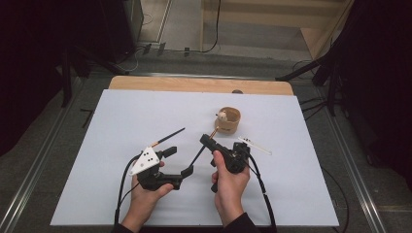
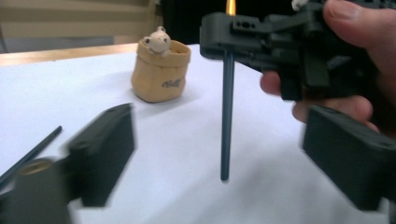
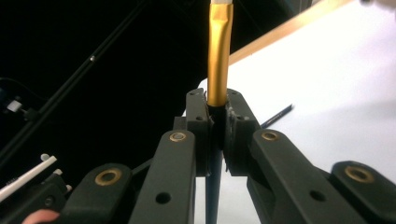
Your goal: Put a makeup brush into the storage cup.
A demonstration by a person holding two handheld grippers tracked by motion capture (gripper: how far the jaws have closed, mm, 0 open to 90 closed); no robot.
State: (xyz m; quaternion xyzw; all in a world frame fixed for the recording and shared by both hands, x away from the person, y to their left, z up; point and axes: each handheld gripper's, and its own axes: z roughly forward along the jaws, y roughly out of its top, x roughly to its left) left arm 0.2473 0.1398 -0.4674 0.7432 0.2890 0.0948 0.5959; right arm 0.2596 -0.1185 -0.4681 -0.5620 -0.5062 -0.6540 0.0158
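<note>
A person's two hands reach over a white desk (image 1: 121,194), each holding a black gripper. The right gripper (image 1: 208,141) is clamped on a dark paintbrush (image 1: 199,154), gripping it just below its gold metal collar. From above, the brush slants down and to the left, its handle end near the left gripper (image 1: 177,162). The right gripper view, looking along the jaws, shows what the high view cannot: the two jaws pressed tight together around the brush shaft (image 3: 215,140), with the gold collar (image 3: 219,60) rising straight above them.

The left gripper's jaws stand wide apart with nothing between the pads. Its own view shows the brush (image 2: 227,116) upright in front of it, the handle tip hanging just above the desk, and the right hand (image 2: 359,60) wrapped around the other gripper.

A second dark brush (image 1: 167,137) lies on the desk near the left gripper. Beyond the grippers sits a small tan pouch (image 1: 228,120) with a little cream figure (image 2: 157,41) peeking out. A white stick (image 1: 255,145) lies to the right.
</note>
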